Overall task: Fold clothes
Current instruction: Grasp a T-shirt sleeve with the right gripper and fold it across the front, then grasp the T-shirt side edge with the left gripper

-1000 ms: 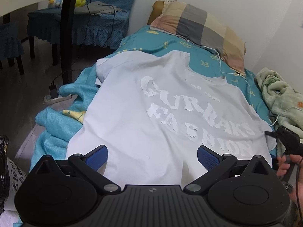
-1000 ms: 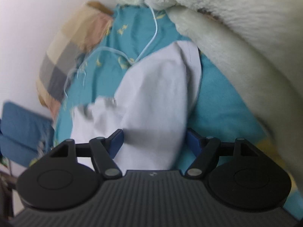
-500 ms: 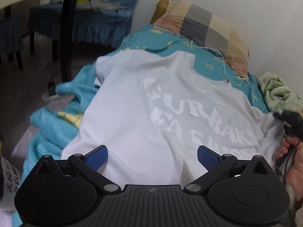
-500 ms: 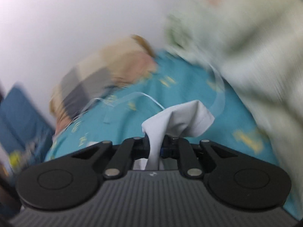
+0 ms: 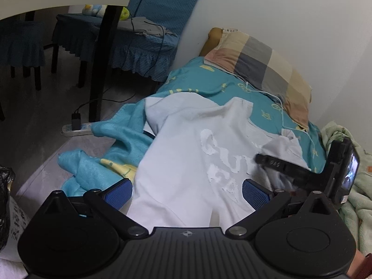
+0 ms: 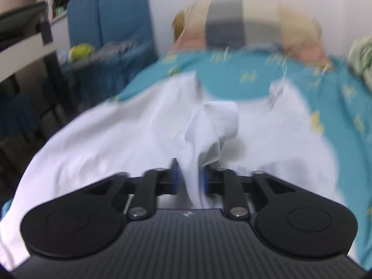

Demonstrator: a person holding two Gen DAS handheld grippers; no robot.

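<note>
My right tool (image 6: 188, 181) is clamped on a sleeve of the white T-shirt (image 5: 193, 162), which lies on the bed (image 5: 232, 88). My left tool (image 5: 186, 191) hangs open above its hem. I judge the sleeve fold is underway; next I lay it inward.

A bed covered by a teal sheet (image 5: 227, 88) with yellow motifs carries a white T-shirt (image 5: 186, 162) with pale printed lettering, spread across its near and middle stretch. At the far end, against the wall, lies a checked pillow (image 5: 262, 62) in grey, cream and pink. A thin white cable (image 5: 282, 109) trails over the sheet just beside the pillow. At the right edge sits a bunched pale green blanket (image 5: 358, 197). On the left, the sheet spills down toward the floor (image 5: 46, 107).
</note>
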